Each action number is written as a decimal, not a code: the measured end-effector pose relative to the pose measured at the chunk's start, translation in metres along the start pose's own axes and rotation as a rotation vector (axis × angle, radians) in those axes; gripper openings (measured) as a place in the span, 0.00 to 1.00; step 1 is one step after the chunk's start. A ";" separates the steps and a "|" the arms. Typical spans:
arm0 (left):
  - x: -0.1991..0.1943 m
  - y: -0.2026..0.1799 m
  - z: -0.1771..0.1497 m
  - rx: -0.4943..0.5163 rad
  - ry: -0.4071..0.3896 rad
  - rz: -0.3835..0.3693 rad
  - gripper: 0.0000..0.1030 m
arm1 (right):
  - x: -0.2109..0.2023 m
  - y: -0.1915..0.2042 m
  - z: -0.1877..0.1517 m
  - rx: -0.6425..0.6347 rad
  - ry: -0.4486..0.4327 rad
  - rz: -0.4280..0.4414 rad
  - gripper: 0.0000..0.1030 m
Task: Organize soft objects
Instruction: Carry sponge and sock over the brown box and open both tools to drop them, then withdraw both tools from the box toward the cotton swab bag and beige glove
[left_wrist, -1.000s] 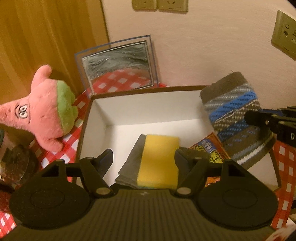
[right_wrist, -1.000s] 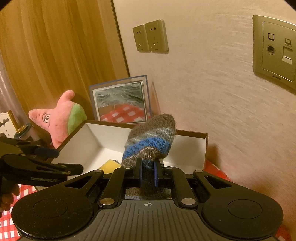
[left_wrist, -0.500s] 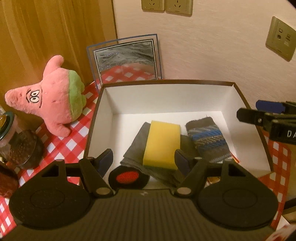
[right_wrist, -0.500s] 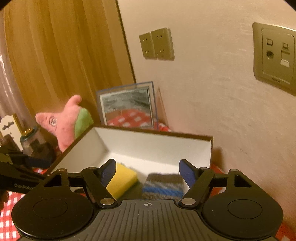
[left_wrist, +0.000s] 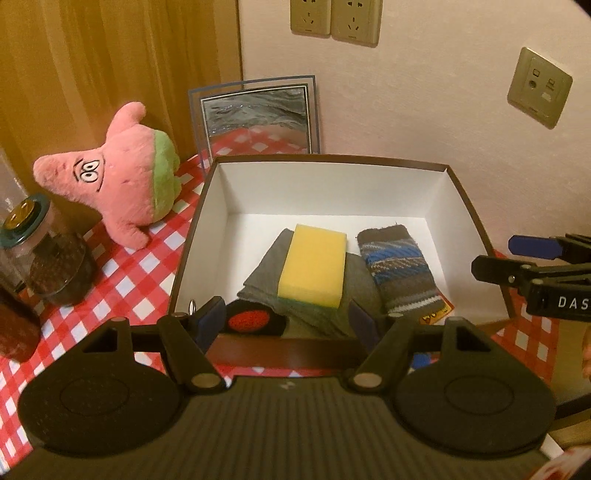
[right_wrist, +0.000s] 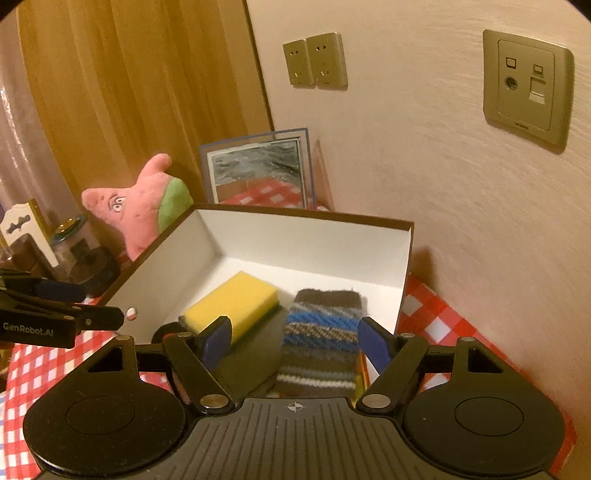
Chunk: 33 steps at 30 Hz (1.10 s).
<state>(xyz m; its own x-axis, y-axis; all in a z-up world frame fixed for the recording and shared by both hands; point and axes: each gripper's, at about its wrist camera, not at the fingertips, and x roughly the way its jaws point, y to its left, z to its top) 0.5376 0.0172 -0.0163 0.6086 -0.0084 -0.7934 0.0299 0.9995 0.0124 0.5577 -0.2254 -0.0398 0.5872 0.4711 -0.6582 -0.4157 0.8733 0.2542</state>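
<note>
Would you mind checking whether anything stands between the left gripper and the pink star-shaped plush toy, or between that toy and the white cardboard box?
Nothing visible does. The pink star-shaped plush toy sits on the checked cloth just outside the white cardboard box's left wall. The left gripper is open and empty, and the box top is open. A glass jar stands further left, clear of that path.

Not much to read from where I'm sitting. My left gripper (right_wrist: 55, 325) has "GenRobot.AI" printed in pale letters along its side arm, clear in the right wrist view. My right gripper (left_wrist: 535, 273) shows "DAS" on its side in the left wrist view, and the rest runs off the edge. There's an orange packet (left_wrist: 437, 314) poking out from under the knitted sock (left_wrist: 397, 273) with some print on it, too small to make out.
</note>
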 end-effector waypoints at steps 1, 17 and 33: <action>-0.003 0.000 -0.003 -0.004 0.000 0.000 0.69 | -0.003 0.001 -0.002 0.001 0.002 0.001 0.73; -0.054 0.002 -0.060 -0.063 0.006 -0.004 0.69 | -0.043 0.030 -0.030 -0.004 0.027 0.048 0.73; -0.072 0.011 -0.116 -0.139 0.054 -0.006 0.69 | -0.062 0.056 -0.073 -0.015 0.101 0.080 0.73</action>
<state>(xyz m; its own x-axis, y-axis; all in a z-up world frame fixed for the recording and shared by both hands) 0.4017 0.0323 -0.0296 0.5655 -0.0165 -0.8246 -0.0791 0.9941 -0.0741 0.4477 -0.2149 -0.0364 0.4789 0.5235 -0.7047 -0.4690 0.8312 0.2987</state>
